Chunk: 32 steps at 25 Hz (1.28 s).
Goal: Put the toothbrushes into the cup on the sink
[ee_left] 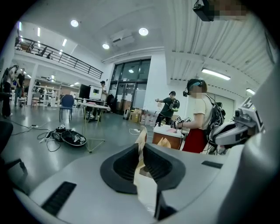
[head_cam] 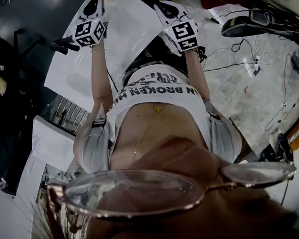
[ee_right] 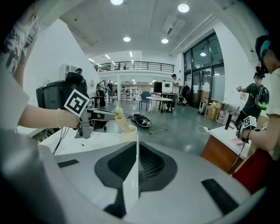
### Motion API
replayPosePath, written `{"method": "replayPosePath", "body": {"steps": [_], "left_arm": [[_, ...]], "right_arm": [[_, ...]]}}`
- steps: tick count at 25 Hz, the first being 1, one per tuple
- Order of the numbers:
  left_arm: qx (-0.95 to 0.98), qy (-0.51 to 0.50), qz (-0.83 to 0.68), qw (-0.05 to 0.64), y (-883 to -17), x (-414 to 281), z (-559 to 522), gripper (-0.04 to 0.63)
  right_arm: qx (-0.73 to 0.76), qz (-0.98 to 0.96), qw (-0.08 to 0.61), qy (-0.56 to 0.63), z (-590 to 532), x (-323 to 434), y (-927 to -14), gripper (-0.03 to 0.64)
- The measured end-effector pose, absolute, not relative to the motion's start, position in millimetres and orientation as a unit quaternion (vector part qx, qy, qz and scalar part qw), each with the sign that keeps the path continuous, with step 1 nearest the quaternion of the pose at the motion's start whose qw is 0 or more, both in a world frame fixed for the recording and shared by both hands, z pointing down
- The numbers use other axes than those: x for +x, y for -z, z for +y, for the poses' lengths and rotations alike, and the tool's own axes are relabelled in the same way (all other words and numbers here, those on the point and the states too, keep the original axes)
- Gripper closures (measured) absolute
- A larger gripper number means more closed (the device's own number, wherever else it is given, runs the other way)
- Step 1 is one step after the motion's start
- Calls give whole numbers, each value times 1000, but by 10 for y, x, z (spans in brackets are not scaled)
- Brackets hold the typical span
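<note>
In the left gripper view, my left gripper (ee_left: 142, 151) is shut on a cream toothbrush (ee_left: 141, 136) that sticks up between the pads. The right gripper view shows that gripper (ee_right: 107, 114) from the side, holding the brush (ee_right: 118, 117) tilted, its lower end at the mouth of a cream cup (ee_right: 128, 131) on the white sink top (ee_right: 83, 142). My right gripper (ee_right: 137, 148) is shut on a white toothbrush handle (ee_right: 130, 179), just this side of the cup. In the head view both grippers, left (head_cam: 93, 9) and right (head_cam: 170, 11), are held out over the white surface (head_cam: 128, 27).
A wood-fronted cabinet (ee_right: 223, 153) stands at the right, with another person's hands and gripper over it. Several people stand farther back in the hall. A dark bag and cables (ee_left: 70, 138) lie on the floor, beside tables and chairs.
</note>
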<state>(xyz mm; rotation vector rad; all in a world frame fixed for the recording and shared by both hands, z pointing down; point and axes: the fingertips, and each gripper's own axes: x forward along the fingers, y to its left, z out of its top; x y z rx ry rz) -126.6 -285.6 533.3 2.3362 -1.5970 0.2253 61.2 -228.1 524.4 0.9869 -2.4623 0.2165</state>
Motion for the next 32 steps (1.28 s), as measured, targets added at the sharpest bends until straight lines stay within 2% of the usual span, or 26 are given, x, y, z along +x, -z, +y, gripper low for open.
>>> {"method": "replayPosePath", "body": {"steps": [2, 5, 9, 16, 20, 24, 32], "left_arm": [[814, -80, -555, 151, -5327, -1237, -2833, 571], [817, -84, -551, 149, -5316, -1191, -2790, 509], [815, -87, -553, 146, -5274, -1151, -2707, 482], [808, -78, -563, 153, -5242, -1197, -2496, 477], [804, -66, -568, 160, -5219, -1226, -2341, 489], [806, -56, -568, 156, -5144, -1187, -2201, 564], [797, -48, -583, 151, -4998, -1115, -1852, 581]], "right_arm": [[358, -900, 237, -78, -2285, 616, -5225, 578], [354, -903, 233, -74, -2294, 595, -5214, 578], [343, -907, 232, -71, -2280, 565, -5207, 577], [328, -914, 230, -67, -2245, 397, -5225, 578], [312, -920, 228, -68, -2207, 257, -5243, 577], [298, -926, 224, -64, -2206, 135, -5258, 578], [245, -944, 218, -46, -2064, -174, -5177, 578]]}}
